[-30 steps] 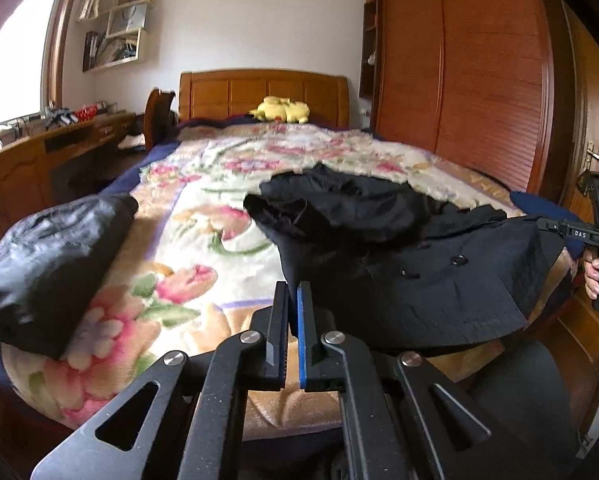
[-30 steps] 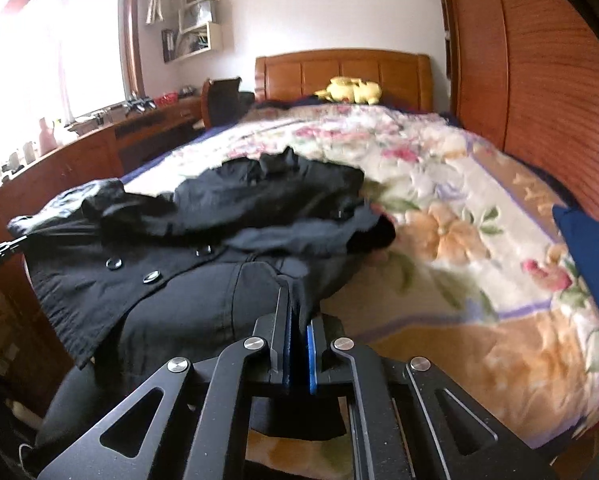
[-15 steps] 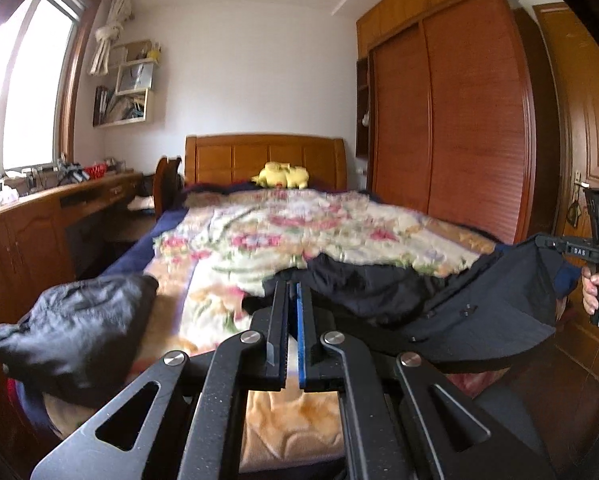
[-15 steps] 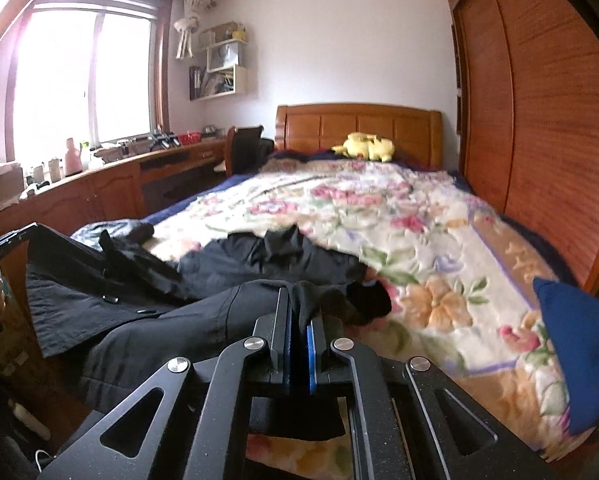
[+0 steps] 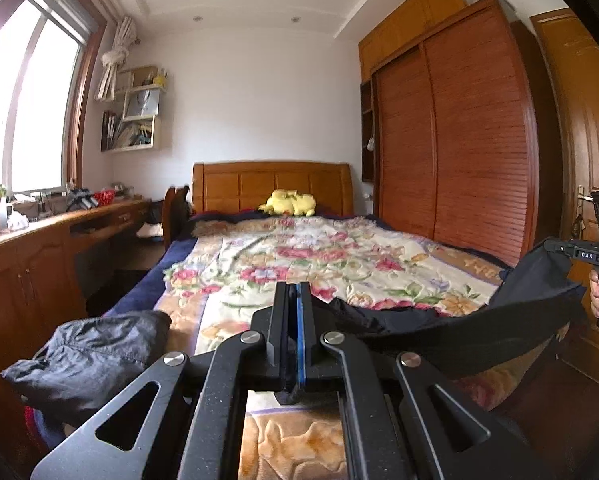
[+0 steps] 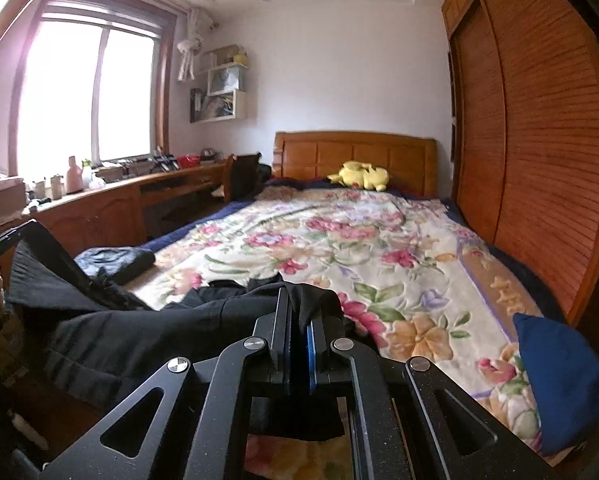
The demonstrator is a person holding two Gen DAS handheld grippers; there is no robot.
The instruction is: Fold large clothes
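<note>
Both grippers point almost level, tipped a little down toward the bed (image 5: 379, 256). The left gripper (image 5: 292, 320) and the right gripper (image 6: 298, 328) each pinch an edge of the black coat (image 6: 139, 336), which hangs stretched between them over the foot of the bed. Most of the flowered blanket (image 6: 379, 240) lies bare. Only the right view shows a blue cushion (image 6: 559, 380). A dark bundle (image 5: 87, 360) sits at the left corner.

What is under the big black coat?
Under the black coat, held by both grippers, lies the flowery blanket on the wooden bed. Whatever lies directly beneath the coat is hidden.
</note>
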